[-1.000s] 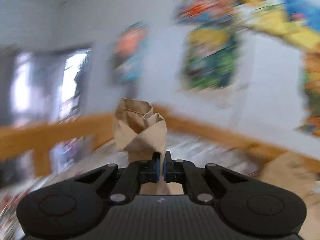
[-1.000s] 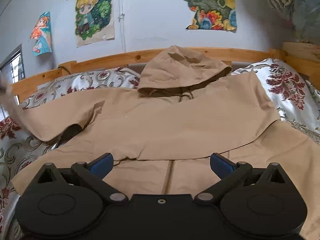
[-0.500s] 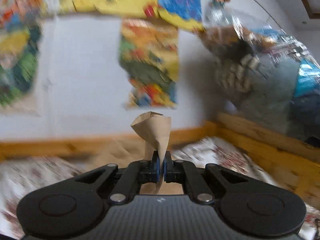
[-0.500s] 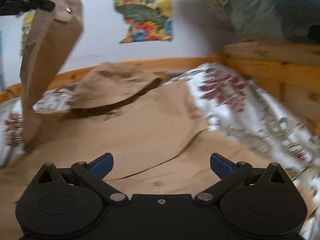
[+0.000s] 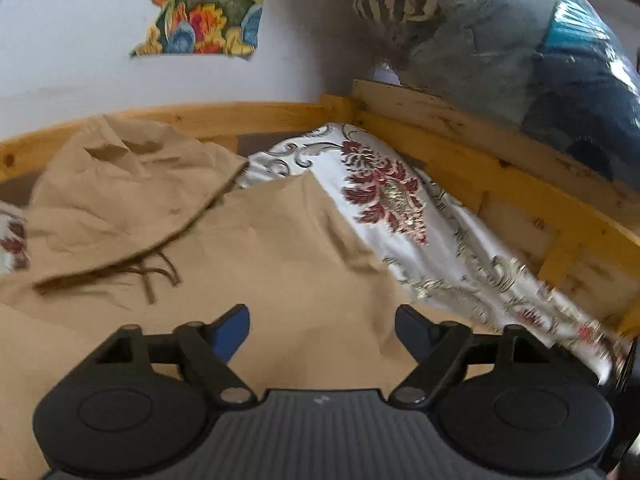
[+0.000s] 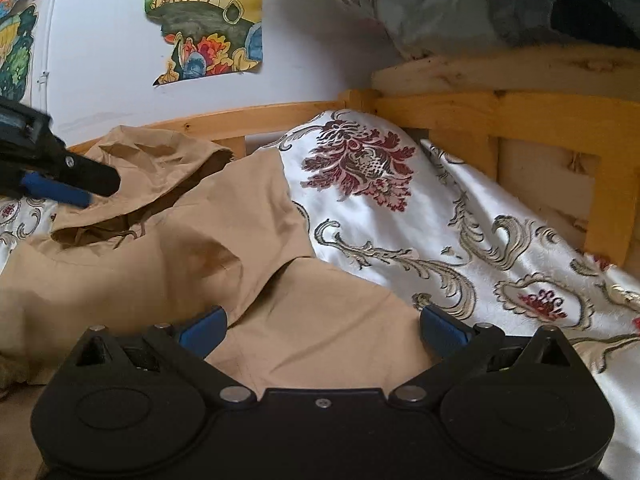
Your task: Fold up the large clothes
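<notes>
Both grippers, left gripper and right gripper, spread wide, empty, over tan hooded coat.

No readable text, labels, brands or numbers anywhere. The poster on the wall shows only colourful drawn shapes, no lettering. The left gripper body carries a small pale mark, too tiny to read.

The tan hooded jacket lay spread across the bed, hood resting up near the wooden headboard, dark drawcords trailing loose, one folded-in edge rumpled against the floral bedcover.
</notes>
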The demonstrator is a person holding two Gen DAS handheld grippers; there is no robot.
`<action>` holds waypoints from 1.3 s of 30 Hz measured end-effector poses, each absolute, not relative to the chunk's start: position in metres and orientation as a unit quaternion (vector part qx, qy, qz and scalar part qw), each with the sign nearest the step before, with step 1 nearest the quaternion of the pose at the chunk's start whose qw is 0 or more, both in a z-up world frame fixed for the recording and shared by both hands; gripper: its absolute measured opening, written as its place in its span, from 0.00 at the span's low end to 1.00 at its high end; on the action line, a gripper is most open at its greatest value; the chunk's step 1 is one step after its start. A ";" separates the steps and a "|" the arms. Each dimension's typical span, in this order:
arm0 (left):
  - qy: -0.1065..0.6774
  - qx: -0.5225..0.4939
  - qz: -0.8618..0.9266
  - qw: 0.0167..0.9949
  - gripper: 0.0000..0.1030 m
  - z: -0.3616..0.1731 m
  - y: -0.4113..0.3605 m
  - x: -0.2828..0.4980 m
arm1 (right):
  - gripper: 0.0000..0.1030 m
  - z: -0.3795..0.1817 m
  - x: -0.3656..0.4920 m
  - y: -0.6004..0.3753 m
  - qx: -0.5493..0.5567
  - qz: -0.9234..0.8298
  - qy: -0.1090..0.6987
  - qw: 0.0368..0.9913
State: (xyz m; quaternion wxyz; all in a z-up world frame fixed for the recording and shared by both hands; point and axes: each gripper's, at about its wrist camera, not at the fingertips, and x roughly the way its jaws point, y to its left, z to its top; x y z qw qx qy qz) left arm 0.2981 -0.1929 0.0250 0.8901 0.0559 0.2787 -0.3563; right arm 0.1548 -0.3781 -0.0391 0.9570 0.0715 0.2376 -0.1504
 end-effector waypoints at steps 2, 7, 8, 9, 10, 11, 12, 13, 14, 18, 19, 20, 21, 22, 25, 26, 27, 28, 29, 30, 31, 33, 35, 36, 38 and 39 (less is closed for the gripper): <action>0.272 0.099 -0.346 0.892 0.81 0.021 -0.179 0.294 | 0.99 -0.040 0.157 -0.377 0.081 -0.138 0.235 0.959; 0.280 0.146 -0.207 0.926 0.81 0.008 -0.120 0.312 | 0.92 -0.039 0.165 -0.369 0.102 -0.093 0.225 0.965; 0.291 0.137 -0.163 0.933 0.81 0.003 -0.102 0.319 | 0.87 -0.040 0.169 -0.366 0.108 -0.077 0.231 0.964; 0.300 0.125 -0.128 0.937 0.81 0.000 -0.086 0.325 | 0.81 -0.042 0.173 -0.363 0.113 -0.064 0.240 0.962; 0.310 0.112 -0.093 0.940 0.81 -0.004 -0.068 0.331 | 0.80 -0.044 0.178 -0.360 0.116 -0.054 0.254 0.959; 0.319 0.100 -0.067 0.940 0.80 -0.007 -0.054 0.335 | 0.80 -0.048 0.183 -0.355 0.116 -0.044 0.270 0.955; 0.331 0.087 -0.041 0.939 0.77 -0.011 -0.039 0.341 | 0.80 -0.052 0.187 -0.350 0.113 -0.038 0.283 0.952; 0.342 0.075 -0.023 0.936 0.75 -0.016 -0.026 0.346 | 0.79 -0.056 0.192 -0.346 0.109 -0.034 0.299 0.948; 0.357 0.063 -0.009 0.932 0.73 -0.021 -0.013 0.350 | 0.77 -0.059 0.194 -0.343 0.107 -0.031 0.309 0.945; 0.408 0.010 0.001 0.913 0.61 -0.040 0.022 0.364 | 0.62 -0.068 0.200 -0.337 0.113 -0.046 0.336 0.934; 0.420 -0.001 -0.003 0.907 0.56 -0.043 0.027 0.368 | 0.60 -0.067 0.200 -0.336 0.110 -0.050 0.337 0.934; 0.434 -0.012 -0.009 0.901 0.53 -0.047 0.032 0.372 | 0.54 -0.066 0.200 -0.335 0.105 -0.053 0.336 0.934; 0.438 -0.022 -0.010 0.899 0.44 -0.050 0.035 0.374 | 0.33 -0.065 0.199 -0.335 0.104 -0.047 0.333 0.936; 0.436 -0.031 -0.011 0.899 0.34 -0.052 0.039 0.371 | 0.18 -0.064 0.198 -0.336 0.117 -0.030 0.331 0.936; 0.426 -0.037 -0.013 0.904 0.13 -0.052 0.042 0.369 | 0.15 -0.062 0.197 -0.325 0.079 -0.031 0.322 0.943; 0.420 -0.036 -0.014 0.907 0.10 -0.051 0.041 0.366 | 0.12 -0.058 0.194 -0.322 0.059 -0.031 0.310 0.949; 0.412 -0.036 -0.010 0.911 0.08 -0.049 0.039 0.362 | 0.02 -0.052 0.193 -0.318 0.037 -0.032 0.293 0.955; 0.405 -0.039 -0.009 0.913 0.07 -0.047 0.037 0.358 | 0.02 -0.046 0.192 -0.313 0.007 -0.040 0.276 0.960; 0.401 -0.043 -0.009 0.915 0.07 -0.047 0.036 0.354 | 0.02 -0.041 0.192 -0.308 -0.025 -0.047 0.256 0.965; 0.400 -0.042 -0.009 0.915 0.07 -0.048 0.034 0.350 | 0.02 -0.036 0.191 -0.302 -0.058 -0.054 0.237 0.968; 0.402 -0.035 -0.011 0.915 0.07 -0.051 0.030 0.351 | 0.02 -0.033 0.192 -0.297 -0.090 -0.061 0.222 0.969; 0.402 -0.015 -0.010 0.916 0.13 -0.055 0.024 0.349 | 0.02 -0.038 0.200 -0.295 -0.122 -0.068 0.229 0.963; 0.400 -0.004 -0.007 0.917 0.25 -0.054 0.020 0.349 | 0.02 -0.054 0.213 -0.301 -0.116 -0.074 0.276 0.951; 0.400 0.005 0.002 0.917 0.31 -0.053 0.017 0.347 | 0.03 -0.065 0.218 -0.304 -0.108 -0.072 0.310 0.942; 0.395 0.021 0.014 0.918 0.46 -0.049 0.011 0.345 | 0.08 -0.073 0.219 -0.308 -0.096 -0.077 0.324 0.938; 0.388 0.026 0.010 0.921 0.61 -0.048 0.008 0.344 | 0.12 -0.071 0.219 -0.309 -0.095 -0.080 0.321 0.939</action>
